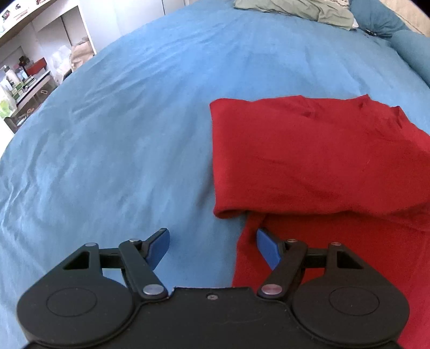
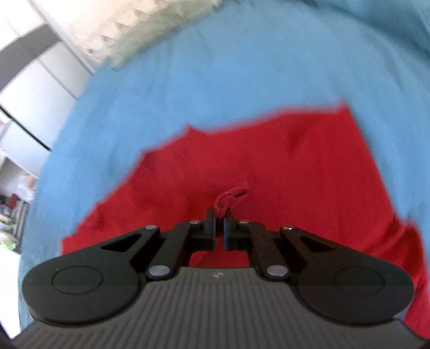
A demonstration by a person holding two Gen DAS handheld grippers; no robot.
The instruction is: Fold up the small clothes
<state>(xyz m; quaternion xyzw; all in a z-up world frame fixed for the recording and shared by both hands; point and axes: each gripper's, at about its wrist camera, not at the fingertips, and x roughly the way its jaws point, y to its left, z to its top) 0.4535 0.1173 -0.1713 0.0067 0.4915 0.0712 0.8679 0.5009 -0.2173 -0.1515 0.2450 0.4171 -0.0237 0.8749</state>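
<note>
A red garment (image 1: 317, 161) lies partly folded on the blue bedsheet (image 1: 129, 139), a folded layer lying over its lower part. My left gripper (image 1: 212, 248) is open, hovering at the garment's near left edge; its right finger (image 1: 267, 249) is over the red cloth and its left finger (image 1: 158, 248) is over bare sheet. In the blurred right wrist view my right gripper (image 2: 219, 214) is shut on a pinched bunch of the red garment (image 2: 268, 166), with a tuft of cloth (image 2: 231, 197) sticking out past the fingertips.
A crumpled green cloth (image 1: 295, 9) and a blue pillow (image 1: 376, 18) lie at the bed's far end. White shelves with clutter (image 1: 29, 61) stand beyond the left edge of the bed. A pale rug or blanket (image 2: 139, 29) shows beyond the bed.
</note>
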